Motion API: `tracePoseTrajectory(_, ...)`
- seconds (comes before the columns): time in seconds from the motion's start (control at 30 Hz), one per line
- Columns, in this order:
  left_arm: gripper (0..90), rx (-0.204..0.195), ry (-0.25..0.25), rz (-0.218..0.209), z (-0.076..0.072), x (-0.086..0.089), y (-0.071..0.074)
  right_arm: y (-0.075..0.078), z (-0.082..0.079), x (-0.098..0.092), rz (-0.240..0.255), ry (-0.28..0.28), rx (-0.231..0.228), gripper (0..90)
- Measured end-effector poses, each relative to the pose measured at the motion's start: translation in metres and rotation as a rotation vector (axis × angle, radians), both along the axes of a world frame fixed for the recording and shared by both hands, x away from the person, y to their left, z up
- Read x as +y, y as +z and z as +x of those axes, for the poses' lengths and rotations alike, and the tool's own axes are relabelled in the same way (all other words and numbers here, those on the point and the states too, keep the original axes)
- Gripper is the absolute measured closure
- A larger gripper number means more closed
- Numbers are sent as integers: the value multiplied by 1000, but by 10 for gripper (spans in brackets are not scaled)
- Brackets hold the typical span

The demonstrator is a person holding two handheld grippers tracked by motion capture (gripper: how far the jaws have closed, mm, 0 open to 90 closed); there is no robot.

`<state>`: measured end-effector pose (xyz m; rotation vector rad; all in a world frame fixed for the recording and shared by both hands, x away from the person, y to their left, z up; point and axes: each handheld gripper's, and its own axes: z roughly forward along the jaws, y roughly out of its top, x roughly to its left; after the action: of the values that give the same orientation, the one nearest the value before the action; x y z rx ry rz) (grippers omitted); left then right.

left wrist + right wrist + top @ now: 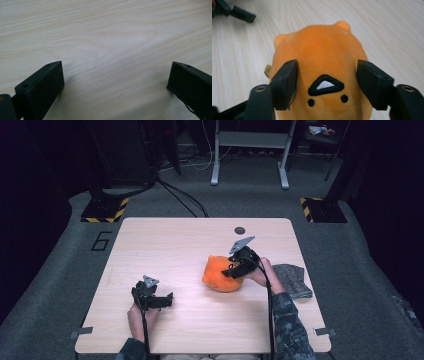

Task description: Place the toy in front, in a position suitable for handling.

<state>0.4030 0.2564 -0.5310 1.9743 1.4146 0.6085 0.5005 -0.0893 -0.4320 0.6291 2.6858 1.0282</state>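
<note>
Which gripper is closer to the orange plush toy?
The right. The right gripper has its jaws on either side of the orange plush toy. The left gripper sits apart on the bare table, off to the toy's left in the high view, jaws open.

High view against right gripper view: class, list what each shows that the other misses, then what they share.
High view alone: a grey cloth at the table's right edge, a dark disc, the floor. Right gripper view alone: the plush's stitched face and a small tag on its side. Shared: the orange plush between the right gripper's jaws, the left gripper, the wooden table.
</note>
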Motion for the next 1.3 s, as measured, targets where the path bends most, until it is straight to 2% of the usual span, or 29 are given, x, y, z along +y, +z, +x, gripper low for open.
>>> tracePoseTrajectory(0.03, 2, -1, 1, -2, 0, 0, 0, 2, -2, 1, 13, -26, 12, 276)
tracePoseTrajectory(0.1, 2, 0, 0, 0, 0, 0, 0, 5, -5, 1, 21, -40, 20, 241)
tracePoseTrajectory(0.13, 2, -1, 1, -2, 0, 0, 0, 8, -8, 1, 30, -74, 27, 202)
tracePoseTrajectory(0.17, 2, 1, -1, 1, 0, 0, 0, 12, -13, 3, 43, -131, 44, 187)
tracePoseTrajectory(0.2, 2, 1, -1, 1, 0, 0, 0, 12, -13, 3, 43, -131, 44, 187)
tracePoseTrajectory(0.23, 2, -1, 0, -2, 0, 0, 0, 15, -19, 4, 55, -207, 53, 171)
tracePoseTrajectory(0.3, 2, 1, -1, 1, 0, 0, 0, 17, -23, 4, 65, -273, 76, 154)
tracePoseTrajectory(0.33, 2, -2, 0, 0, 0, 0, 0, 17, -23, 4, 65, -273, 76, 154)
tracePoseTrajectory(0.37, 2, 1, -1, 1, 0, 0, 0, 17, -25, 5, 63, -301, 79, 150)
tracePoseTrajectory(0.4, 2, 1, -1, 1, 0, 0, 0, 16, -29, 7, 70, -381, 83, 144)
tracePoseTrajectory(0.43, 2, 1, -1, 1, 0, 0, 0, 16, -29, 7, 70, -381, 83, 144)
tracePoseTrajectory(0.47, 2, -1, 1, -2, 0, 0, 0, 12, -30, 10, 76, -422, 102, 144)
tracePoseTrajectory(0.57, 2, 0, 0, 0, 0, 0, 0, 1, -29, 15, 59, -489, 120, 174)
tracePoseTrajectory(0.63, 2, 1, -1, 1, 0, 0, 0, -7, -27, 17, 29, -534, 103, 210)
tracePoseTrajectory(0.67, 2, 1, -1, 1, 0, 0, 0, -7, -27, 17, 29, -534, 103, 210)
tracePoseTrajectory(0.77, 2, 1, -1, 1, 0, 0, 0, -15, -27, 17, 27, -536, 82, 407)
tracePoseTrajectory(0.8, 2, 1, -1, 1, 0, 0, 0, -15, -27, 17, 27, -536, 82, 407)
tracePoseTrajectory(0.83, 2, 1, -1, 1, 0, 0, 0, -16, -27, 15, 22, -509, 78, 508)
tracePoseTrajectory(0.93, 2, 0, -1, 2, 0, 0, 0, -14, -26, 10, 45, -458, 72, 599)
tracePoseTrajectory(0.97, 2, 1, -1, 1, 0, 0, 0, -13, -26, 7, 65, -437, 81, 618)
tracePoseTrajectory(1.03, 2, 1, -1, 1, 0, 0, 0, -11, -24, 2, 86, -400, 71, 638)
tracePoseTrajectory(1.07, 2, 1, -1, 1, 0, 0, 0, -11, -24, 2, 86, -400, 71, 638)
tracePoseTrajectory(1.1, 2, 1, -1, 1, 0, 0, 0, -9, -21, -3, 94, -358, 68, 641)
tracePoseTrajectory(1.2, 2, 0, -1, 0, 0, 0, 0, -6, -20, -7, 111, -343, 82, 642)
tracePoseTrajectory(1.23, 2, 0, -1, 2, 0, 0, 0, -5, -18, -10, 114, -302, 59, 641)
tracePoseTrajectory(1.3, 2, 1, -1, 1, 0, 0, 0, -4, -18, -12, 122, -289, 58, 640)
